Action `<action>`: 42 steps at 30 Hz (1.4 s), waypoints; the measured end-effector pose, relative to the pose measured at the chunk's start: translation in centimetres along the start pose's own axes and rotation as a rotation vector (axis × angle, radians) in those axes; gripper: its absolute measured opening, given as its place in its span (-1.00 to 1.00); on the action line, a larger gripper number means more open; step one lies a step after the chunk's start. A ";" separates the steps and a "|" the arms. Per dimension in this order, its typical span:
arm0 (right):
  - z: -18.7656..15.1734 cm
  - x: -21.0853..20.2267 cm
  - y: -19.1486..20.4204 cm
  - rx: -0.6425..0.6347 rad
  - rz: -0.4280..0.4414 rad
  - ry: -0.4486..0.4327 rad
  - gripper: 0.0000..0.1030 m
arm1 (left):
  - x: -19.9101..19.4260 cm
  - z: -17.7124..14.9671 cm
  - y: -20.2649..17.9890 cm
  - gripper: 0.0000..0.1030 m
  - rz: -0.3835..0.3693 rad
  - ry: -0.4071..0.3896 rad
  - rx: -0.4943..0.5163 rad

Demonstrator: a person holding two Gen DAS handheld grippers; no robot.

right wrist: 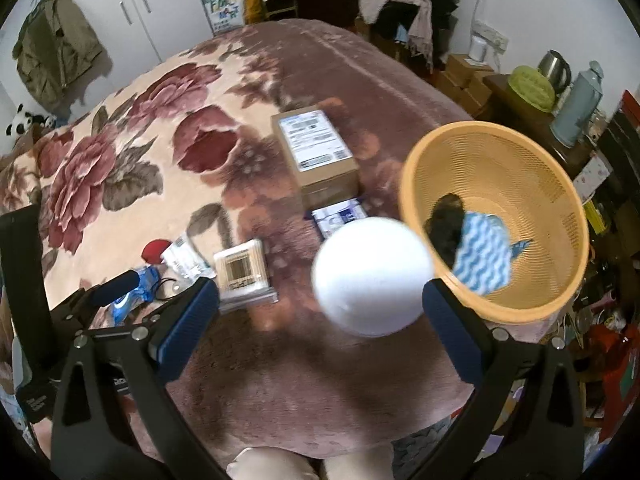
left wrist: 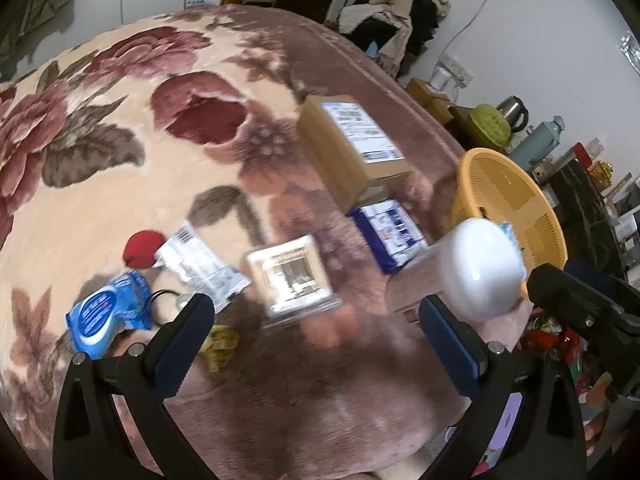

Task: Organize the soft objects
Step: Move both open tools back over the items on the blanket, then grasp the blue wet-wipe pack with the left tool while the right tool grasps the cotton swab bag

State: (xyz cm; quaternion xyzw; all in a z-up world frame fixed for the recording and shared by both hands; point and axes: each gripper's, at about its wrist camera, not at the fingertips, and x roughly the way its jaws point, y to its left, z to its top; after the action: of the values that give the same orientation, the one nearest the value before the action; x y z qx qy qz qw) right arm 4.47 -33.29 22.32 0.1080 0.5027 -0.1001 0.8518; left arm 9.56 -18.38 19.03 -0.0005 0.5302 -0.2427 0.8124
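A cream blanket (right wrist: pixel 168 216) is showing big dusty-red roses with grey-brown leaves, fading into a mauve-pink border. A plain white ball (right wrist: pixel 370 276) is blurring beside an orange mesh basket (right wrist: pixel 568 280), which is holding a blue-and-white wavy-striped cloth (right wrist: pixel 484 258) and something black (right wrist: pixel 444 228). A brown cardboard box (right wrist: pixel 320 164) is carrying a white and blue label. A red round piece (left wrist: pixel 142 249) is lying by a bright blue packet (left wrist: pixel 108 314). Both tools are wearing dark blue pads (left wrist: pixel 180 350) on black frames.

One white ball (right wrist: pixel 370 276), one basket (right wrist: pixel 560 280), one cardboard box (right wrist: pixel 320 156)
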 end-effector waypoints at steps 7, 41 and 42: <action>-0.9 1.4 3.1 -0.040 0.021 0.029 1.00 | 0.3 -1.2 3.2 0.99 0.035 0.012 -0.024; -6.7 8.6 8.8 -0.049 0.098 0.183 1.00 | 4.5 -6.8 10.5 0.99 0.134 0.128 -0.050; -6.7 8.8 8.8 -0.049 0.100 0.186 1.00 | 4.6 -6.9 10.6 0.99 0.134 0.129 -0.051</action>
State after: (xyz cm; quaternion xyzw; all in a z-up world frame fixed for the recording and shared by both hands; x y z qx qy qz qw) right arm 5.49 -23.46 12.19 0.1211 0.5757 -0.0348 0.8079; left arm 9.26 -9.12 9.34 0.0301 0.5864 -0.1738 0.7906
